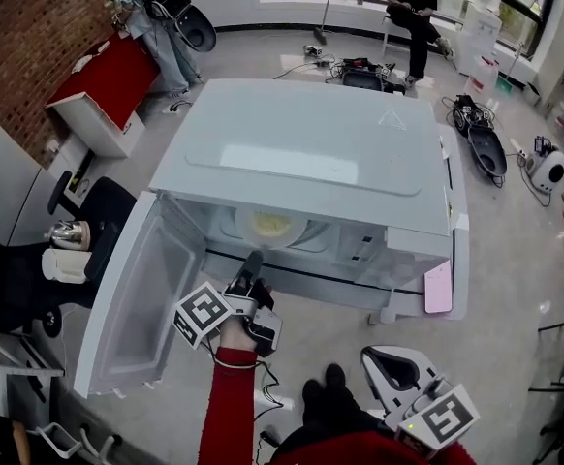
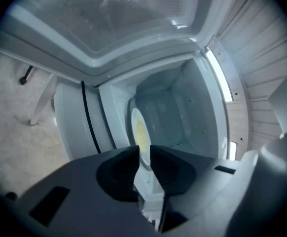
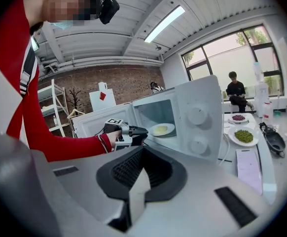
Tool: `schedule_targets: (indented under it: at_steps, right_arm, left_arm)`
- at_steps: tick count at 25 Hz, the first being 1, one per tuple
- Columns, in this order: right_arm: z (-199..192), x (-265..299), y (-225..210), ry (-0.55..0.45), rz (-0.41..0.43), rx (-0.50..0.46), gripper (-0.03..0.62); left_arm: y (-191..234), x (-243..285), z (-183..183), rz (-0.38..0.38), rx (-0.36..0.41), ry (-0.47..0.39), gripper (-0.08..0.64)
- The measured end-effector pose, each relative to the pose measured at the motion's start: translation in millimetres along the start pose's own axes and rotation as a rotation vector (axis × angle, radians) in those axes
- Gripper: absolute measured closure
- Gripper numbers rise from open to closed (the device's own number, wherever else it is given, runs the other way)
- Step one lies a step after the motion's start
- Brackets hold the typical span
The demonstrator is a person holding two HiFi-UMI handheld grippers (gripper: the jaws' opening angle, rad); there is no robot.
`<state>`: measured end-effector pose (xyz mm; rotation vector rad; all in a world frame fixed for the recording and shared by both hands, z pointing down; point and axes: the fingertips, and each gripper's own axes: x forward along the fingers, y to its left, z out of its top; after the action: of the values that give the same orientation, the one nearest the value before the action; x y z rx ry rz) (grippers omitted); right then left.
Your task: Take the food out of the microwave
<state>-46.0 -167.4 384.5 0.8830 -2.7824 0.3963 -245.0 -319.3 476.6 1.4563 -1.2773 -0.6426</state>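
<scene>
A white microwave [image 1: 306, 148] stands with its door [image 1: 132, 298] swung open to the left. Inside lies a white plate of yellow food [image 1: 270, 227], also seen in the left gripper view [image 2: 139, 132] and the right gripper view [image 3: 161, 129]. My left gripper [image 1: 251, 263] points into the opening, its tips just short of the plate's near rim. Its jaws stand open by a narrow slit with nothing between them [image 2: 143, 152]. My right gripper [image 1: 384, 371] hangs low at the right, away from the microwave, jaws shut and empty [image 3: 142, 149].
A pink pad [image 1: 438, 289] lies right of the microwave. In the right gripper view a plate of green peas [image 3: 243, 136] and a dish of red food [image 3: 238, 117] sit on the table beyond it. A seated person [image 1: 413, 8] and floor cables are behind.
</scene>
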Motion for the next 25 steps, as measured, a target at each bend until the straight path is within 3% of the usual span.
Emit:
schedule_targets:
  at_steps: [5,11,18,25]
  right_arm:
    - [-3,6,-2,0.008,-0.005,0.034,0.581]
    - [-12,12,0,0.032,-0.007,0.065,0.581]
    - [-19,7,-7,0.051,-0.029,0.096,0.581]
    - [-21,4,-9,0.062,-0.049,0.098,0.581]
  left_arm:
    - [11,15,2,-0.003,-0.105,0.011,0.483]
    - [12,24,7,-0.017,-0.139,0.022,0.483]
    - [18,24,8,0.029,-0.179,0.035,0.517]
    - [13,25,6,-0.018,-0.296,0.013,0.543]
